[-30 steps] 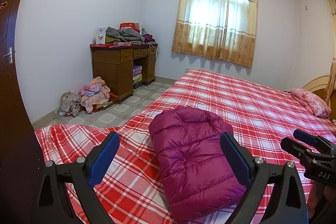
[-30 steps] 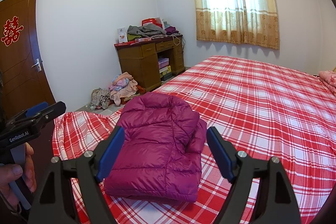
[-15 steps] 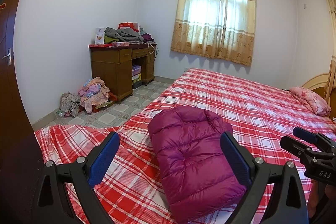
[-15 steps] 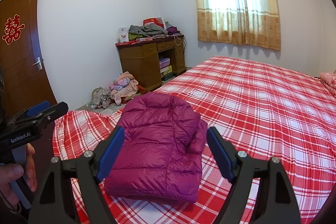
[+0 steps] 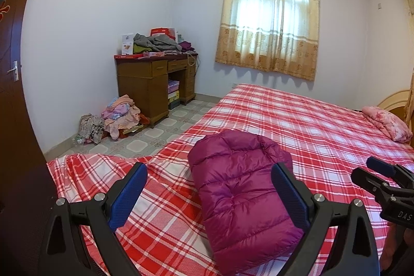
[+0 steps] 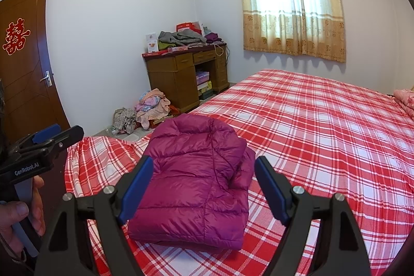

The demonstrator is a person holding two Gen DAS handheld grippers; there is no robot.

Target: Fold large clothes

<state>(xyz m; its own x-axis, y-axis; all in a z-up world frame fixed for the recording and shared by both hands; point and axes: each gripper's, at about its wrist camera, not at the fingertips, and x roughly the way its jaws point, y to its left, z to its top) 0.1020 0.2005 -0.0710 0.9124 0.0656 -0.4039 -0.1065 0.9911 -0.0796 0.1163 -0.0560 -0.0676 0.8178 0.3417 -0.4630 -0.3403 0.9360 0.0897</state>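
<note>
Left wrist view, going left to right: left gripper (image 5: 208, 190) spread wide, grasping nothing, raised above the bed (image 5: 297, 118); folded purple down jacket (image 5: 240, 198) lying on the plaid sheet near the foot edge; right gripper (image 6: 204, 185) likewise spread and empty, hovering just short of the bundle. Probably light, puffy, springy, with a slick shell prone to slipping and unfolding. Best pinched at the thick folded edges, through all layers, from both sides.

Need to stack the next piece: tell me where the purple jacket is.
The purple jacket lies folded on the plaid bed, near its foot corner, centred in both wrist views.
</note>
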